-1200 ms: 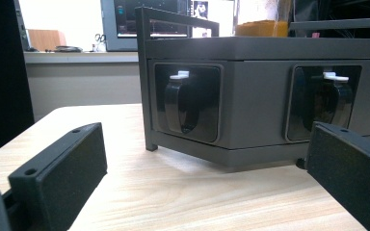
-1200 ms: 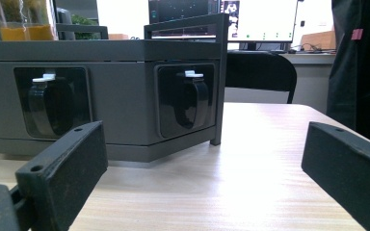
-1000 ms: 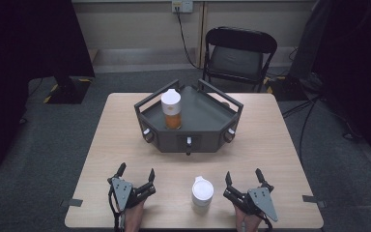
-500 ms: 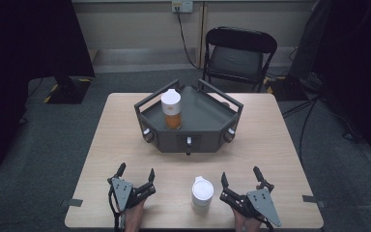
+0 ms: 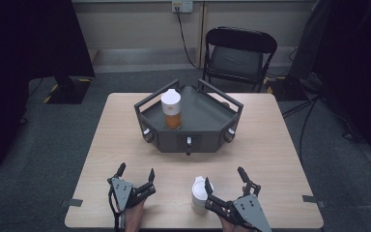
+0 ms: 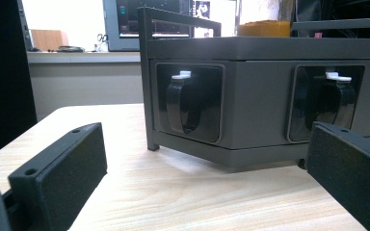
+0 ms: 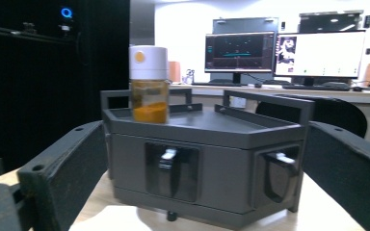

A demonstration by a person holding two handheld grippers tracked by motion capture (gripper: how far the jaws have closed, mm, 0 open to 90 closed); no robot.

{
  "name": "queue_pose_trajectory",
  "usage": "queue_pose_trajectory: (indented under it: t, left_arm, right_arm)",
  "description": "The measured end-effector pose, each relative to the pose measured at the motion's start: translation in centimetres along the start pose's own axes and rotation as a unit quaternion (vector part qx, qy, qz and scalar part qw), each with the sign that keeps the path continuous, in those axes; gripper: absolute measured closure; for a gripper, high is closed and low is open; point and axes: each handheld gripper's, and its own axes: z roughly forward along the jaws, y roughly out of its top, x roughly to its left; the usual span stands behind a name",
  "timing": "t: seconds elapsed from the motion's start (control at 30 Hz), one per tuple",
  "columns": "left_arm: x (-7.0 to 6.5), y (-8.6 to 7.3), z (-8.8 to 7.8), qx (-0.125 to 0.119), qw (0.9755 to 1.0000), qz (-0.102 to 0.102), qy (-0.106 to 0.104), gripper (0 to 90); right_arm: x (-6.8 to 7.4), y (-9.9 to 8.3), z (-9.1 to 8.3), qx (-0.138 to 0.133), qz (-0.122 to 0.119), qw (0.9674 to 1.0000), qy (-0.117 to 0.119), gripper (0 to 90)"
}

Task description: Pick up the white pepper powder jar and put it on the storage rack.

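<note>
From above, a white bottle (image 5: 200, 194) stands on the bench (image 5: 125, 145) just beside the right hand-held gripper (image 5: 226, 186), whose spread jaws have just been closing slightly around nothing. The left hand-held gripper (image 5: 135, 173) is spread. The right gripper view shows monitors (image 7: 241, 53); their text is unreadable.

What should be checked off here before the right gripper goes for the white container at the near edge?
1. Right gripper jaws open, having just narrowed slightly, nothing between them: ok.
2. White container upright on the table, beside the right gripper's near jaw: ok.
3. Contact between that jaw and the container: cannot tell.
4. Left gripper open and apart from the container: ok.
5. Grey tray has bare floor beside the orange-filled jar: ok.
</note>
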Motion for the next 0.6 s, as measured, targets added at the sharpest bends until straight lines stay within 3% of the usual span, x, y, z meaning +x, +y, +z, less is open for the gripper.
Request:
queue_pose_trajectory:
  t: [0.37,0.6]
  left_arm:
    - [0.0,0.0,0.0,0.000,1.0000,0.000,0.000,0.1]
    - [0.0,0.0,0.0,0.000,1.0000,0.000,0.000,0.1]
  right_arm:
    - [0.7,-0.4,-0.2,0.029,-0.002,0.9983,0.051,8.3]
    - [1.7,-1.1,-0.3,0.049,-0.011,0.9972,0.055,12.6]
